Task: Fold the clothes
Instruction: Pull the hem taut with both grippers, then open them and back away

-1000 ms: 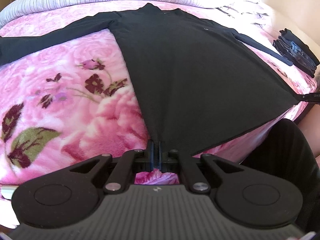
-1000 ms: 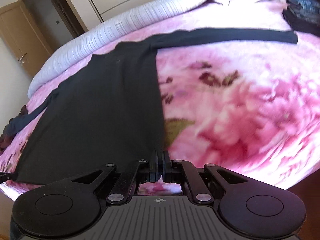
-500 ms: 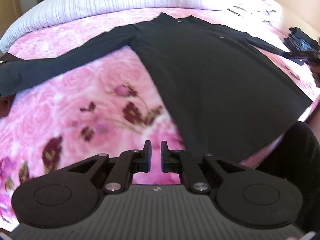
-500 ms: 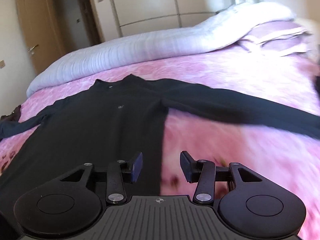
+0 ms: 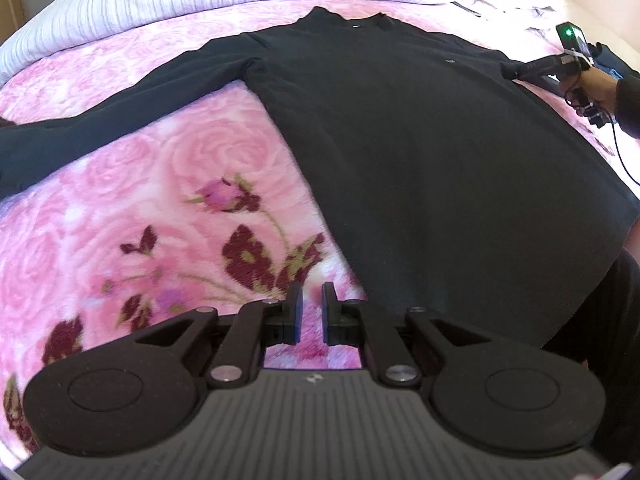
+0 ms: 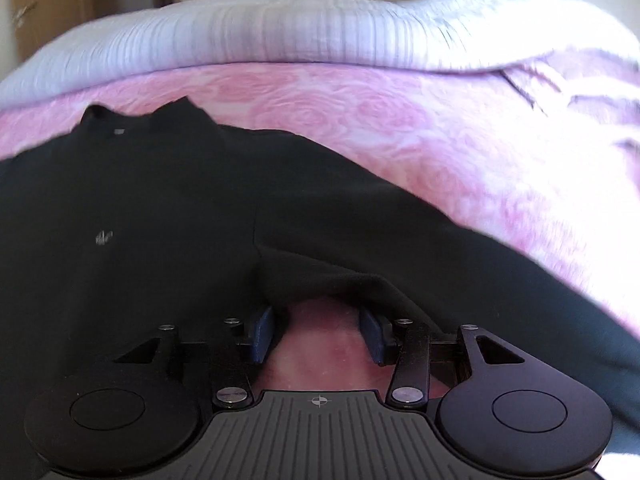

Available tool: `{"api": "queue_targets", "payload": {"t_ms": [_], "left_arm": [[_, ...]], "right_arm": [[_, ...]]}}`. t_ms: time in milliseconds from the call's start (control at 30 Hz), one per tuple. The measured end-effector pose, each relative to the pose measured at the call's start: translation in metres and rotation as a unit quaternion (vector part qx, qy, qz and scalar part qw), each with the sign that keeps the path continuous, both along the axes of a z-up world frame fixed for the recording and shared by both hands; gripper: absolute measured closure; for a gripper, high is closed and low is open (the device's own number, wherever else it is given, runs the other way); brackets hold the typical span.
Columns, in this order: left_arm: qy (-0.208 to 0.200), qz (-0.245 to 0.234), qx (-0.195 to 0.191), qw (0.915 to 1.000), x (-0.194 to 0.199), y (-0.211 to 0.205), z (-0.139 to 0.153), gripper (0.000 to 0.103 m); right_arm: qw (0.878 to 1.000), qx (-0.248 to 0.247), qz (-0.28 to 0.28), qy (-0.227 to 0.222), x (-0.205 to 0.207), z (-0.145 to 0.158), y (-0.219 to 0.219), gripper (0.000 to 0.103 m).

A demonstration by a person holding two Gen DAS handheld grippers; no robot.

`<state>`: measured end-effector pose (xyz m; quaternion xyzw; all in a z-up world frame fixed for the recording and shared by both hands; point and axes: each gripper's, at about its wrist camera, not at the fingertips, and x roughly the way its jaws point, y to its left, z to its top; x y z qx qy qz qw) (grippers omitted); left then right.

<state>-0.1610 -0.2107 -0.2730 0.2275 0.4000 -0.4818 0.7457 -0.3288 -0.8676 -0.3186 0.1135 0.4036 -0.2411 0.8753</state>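
The black top (image 5: 432,168) lies flat on the bed (image 5: 168,184), sleeves out sideways; the right hand-held gripper (image 6: 318,334), jaws wide, straddles its right armpit fold, while the left hand-held gripper (image 5: 311,314), narrowly parted, hovers empty beside the hem.

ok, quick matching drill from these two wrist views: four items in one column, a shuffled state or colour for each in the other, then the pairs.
Items:
1. black long-sleeved top
2. left gripper
3. right gripper
4. blanket

States:
A. pink, rose-patterned
B. jaws wide apart at the top's underarm
C. spread flat, sleeves out to the sides
D. jaws slightly apart over bare blanket

Pairs: 1-C, 2-D, 3-B, 4-A
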Motion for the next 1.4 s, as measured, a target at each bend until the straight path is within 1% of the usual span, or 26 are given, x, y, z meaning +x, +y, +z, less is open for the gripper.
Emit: {"api": "queue_targets", "payload": {"t_ms": [100, 133, 200, 267, 333, 367, 433, 533, 567, 633, 667, 733, 800, 833, 867, 900, 967, 1000, 1067, 1167, 1200, 1267, 1333, 1400], "left_arm": [[-0.012, -0.005, -0.004, 0.9999, -0.008, -0.002, 0.003, 0.097], [-0.016, -0.008, -0.006, 0.9998, -0.012, -0.002, 0.005, 0.095], [-0.023, -0.014, -0.015, 0.9995, -0.022, -0.002, 0.009, 0.092], [-0.027, -0.016, -0.024, 0.9992, -0.033, -0.002, 0.011, 0.092], [-0.022, -0.022, -0.038, 0.9988, -0.043, -0.001, 0.012, 0.090], [-0.020, -0.027, -0.043, 0.9985, -0.049, 0.000, 0.012, 0.089], [-0.023, -0.038, -0.039, 0.9982, -0.061, -0.001, 0.007, 0.086], [-0.016, -0.049, -0.020, 0.9985, -0.073, 0.000, -0.010, 0.085], [-0.020, -0.047, -0.024, 0.9984, -0.076, 0.003, -0.010, 0.085], [-0.023, -0.039, -0.027, 0.9986, -0.078, 0.008, -0.005, 0.085], [-0.026, -0.035, -0.027, 0.9987, -0.078, 0.010, -0.001, 0.085], [-0.050, -0.033, -0.030, 0.9977, -0.079, 0.015, 0.011, 0.085], [-0.068, -0.025, -0.030, 0.9969, -0.077, 0.016, 0.021, 0.083], [-0.074, -0.020, -0.033, 0.9965, -0.076, 0.014, 0.027, 0.081], [-0.081, -0.015, -0.036, 0.9960, -0.075, 0.013, 0.032, 0.077], [-0.087, -0.010, -0.038, 0.9954, -0.074, 0.010, 0.037, 0.074], [-0.106, 0.002, -0.038, 0.9936, -0.075, 0.003, 0.046, 0.061], [-0.114, 0.008, -0.040, 0.9926, -0.077, 0.000, 0.050, 0.057], [-0.119, 0.021, -0.048, 0.9915, -0.082, -0.004, 0.056, 0.042], [-0.111, 0.026, -0.065, 0.9914, -0.093, -0.002, 0.060, 0.029], [-0.107, 0.027, -0.068, 0.9915, -0.097, 0.000, 0.060, 0.026], [-0.098, 0.032, -0.074, 0.9919, -0.104, 0.006, 0.060, 0.013], [-0.095, 0.040, -0.076, 0.9918, -0.109, 0.014, 0.062, 0.007], [-0.099, 0.051, -0.077, 0.9909, -0.112, 0.023, 0.065, 0.004]], "right_arm": [[1.000, -0.006, -0.009, 0.009, -0.014, 0.007, 0.009, 0.058], [1.000, -0.004, -0.013, 0.008, -0.020, 0.011, 0.015, 0.058], [1.000, 0.010, -0.009, -0.009, -0.034, 0.021, 0.036, 0.057], [0.999, 0.023, 0.013, -0.029, -0.053, 0.031, 0.067, 0.057], [0.997, 0.039, 0.042, -0.045, -0.074, 0.039, 0.100, 0.057], [0.996, 0.049, 0.058, -0.051, -0.085, 0.042, 0.118, 0.057], [0.993, 0.061, 0.092, -0.049, -0.104, 0.041, 0.151, 0.056], [0.991, 0.046, 0.127, -0.009, -0.125, 0.027, 0.193, 0.053], [0.991, 0.040, 0.131, 0.002, -0.130, 0.023, 0.202, 0.049], [0.991, 0.022, 0.129, 0.007, -0.138, 0.023, 0.213, 0.047], [0.992, 0.016, 0.126, 0.008, -0.141, 0.025, 0.217, 0.047], [0.993, 0.015, 0.115, 0.004, -0.144, 0.037, 0.219, 0.047], [0.993, 0.001, 0.116, -0.003, -0.145, 0.054, 0.227, 0.046], [0.993, -0.005, 0.115, -0.005, -0.145, 0.061, 0.232, 0.043], [0.994, -0.007, 0.112, -0.007, -0.145, 0.067, 0.236, 0.037], [0.994, -0.008, 0.107, -0.008, -0.146, 0.072, 0.240, 0.033], [0.996, -0.004, 0.092, -0.007, -0.149, 0.082, 0.247, 0.024], [0.996, -0.003, 0.085, -0.006, -0.151, 0.086, 0.251, 0.023], [0.997, -0.001, 0.077, 0.000, -0.157, 0.092, 0.259, 0.020], [0.998, -0.010, 0.065, 0.012, -0.174, 0.099, 0.275, 0.017], [0.998, -0.009, 0.055, 0.011, -0.183, 0.102, 0.279, 0.017], [0.999, -0.006, 0.035, 0.008, -0.200, 0.109, 0.285, 0.016], [1.000, -0.010, 0.019, 0.005, -0.215, 0.117, 0.293, 0.015], [1.000, -0.018, 0.006, 0.005, -0.228, 0.126, 0.302, 0.013]]}}
